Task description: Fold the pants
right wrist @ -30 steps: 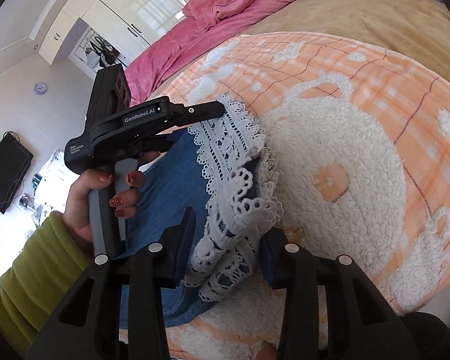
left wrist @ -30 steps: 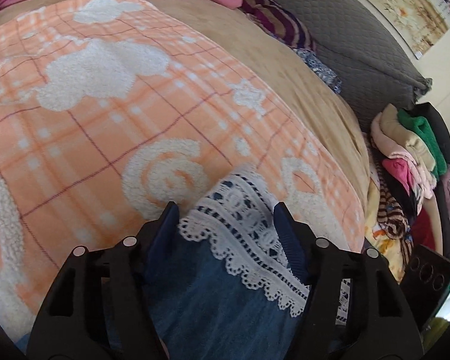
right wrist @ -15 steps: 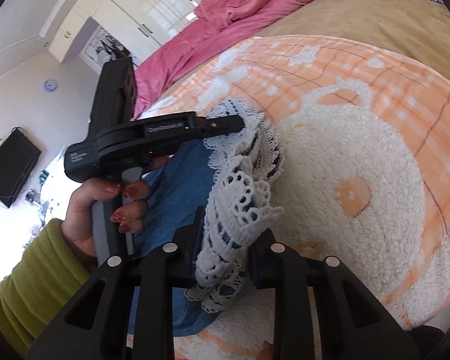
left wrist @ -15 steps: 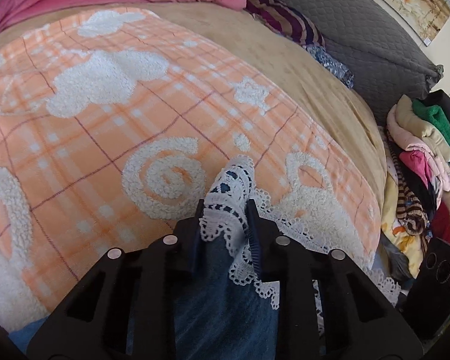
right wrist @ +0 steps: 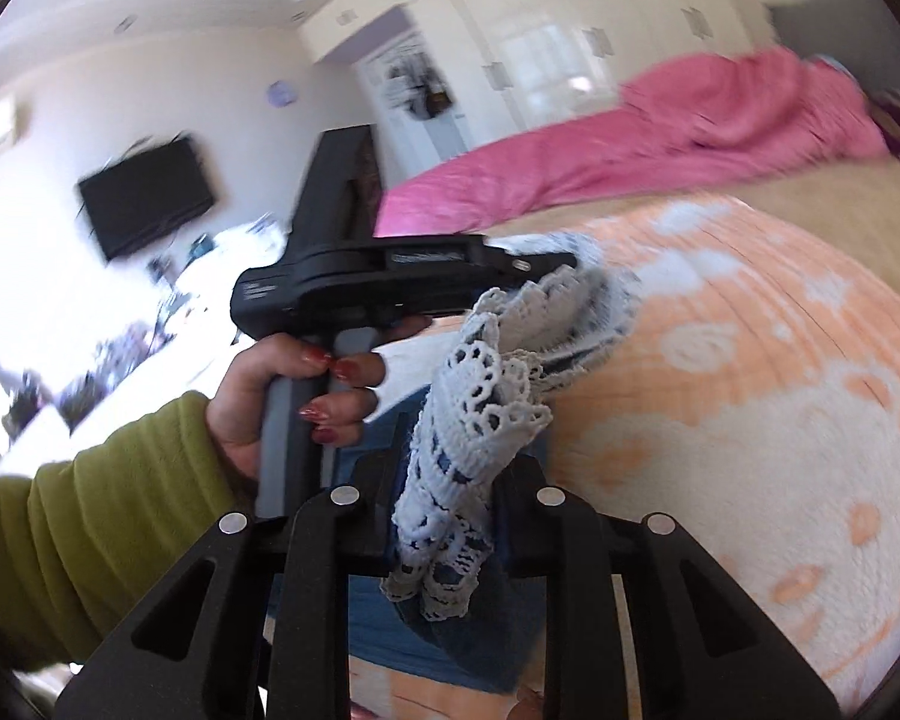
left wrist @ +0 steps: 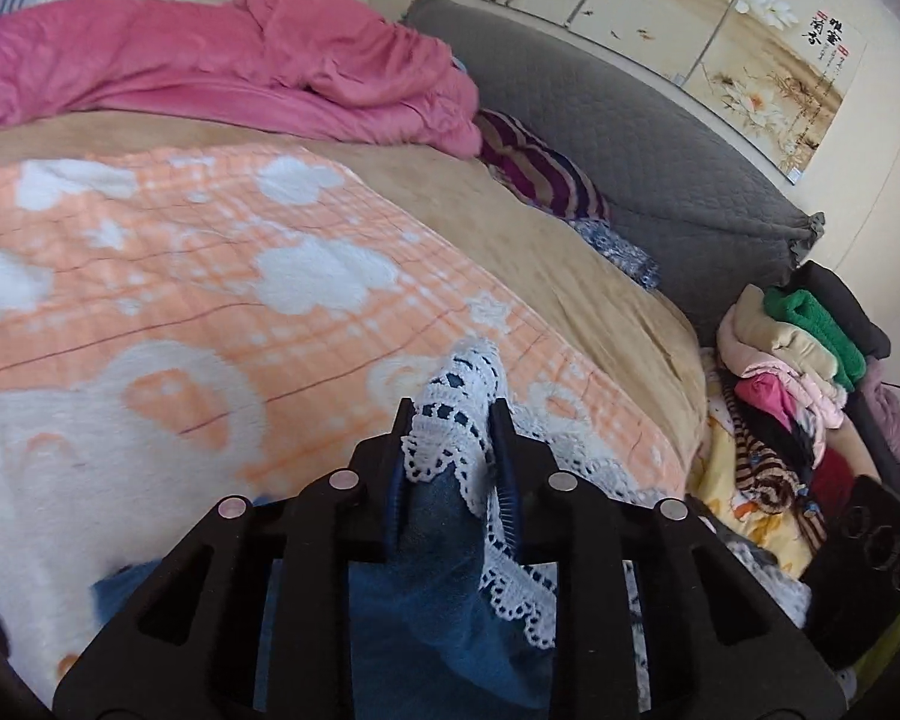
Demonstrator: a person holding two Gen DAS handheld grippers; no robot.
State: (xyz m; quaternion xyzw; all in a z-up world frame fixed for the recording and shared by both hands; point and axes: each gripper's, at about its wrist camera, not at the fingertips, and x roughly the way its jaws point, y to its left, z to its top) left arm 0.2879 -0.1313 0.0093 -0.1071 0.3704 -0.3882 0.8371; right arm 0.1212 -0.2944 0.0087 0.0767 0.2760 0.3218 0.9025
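Left hand point(right wrist: 282, 402): a hand in a green sleeve point(right wrist: 90, 516) grips the grey handle of my left gripper, seen from my right wrist at the left of the view.
Left gripper point(left wrist: 450, 420): my jaws are easing apart a little, yet the pads press from both sides on the bunched white lace hem point(left wrist: 456, 402) of the pants, which I hold raised off the bed. From the right wrist the same gripper point(right wrist: 564, 267) points right, its tip buried in blurred lace.
Pants point(left wrist: 444, 588): blue denim with lace trim; the cloth hangs from my left jaws down toward the camera, and more lace trails to the right along the blanket's edge.
Right gripper point(right wrist: 456, 456): my jaws are clamped on a gathered wad of lace point(right wrist: 474, 420), with denim point(right wrist: 474, 618) drooping beneath it. The two pinched hems sit near each other, the left one up and beyond mine.
Blanket point(left wrist: 168, 306): orange plaid with fluffy white shapes, spread under the pants over a tan bedcover point(left wrist: 510, 222).
Pink quilt point(left wrist: 210, 78): heaped along the far side of the bed.
Striped pillow point(left wrist: 540, 171): against the grey headboard point(left wrist: 648, 150).
Clothes pile point(left wrist: 798, 372): stacked at the right, off the bed's corner.
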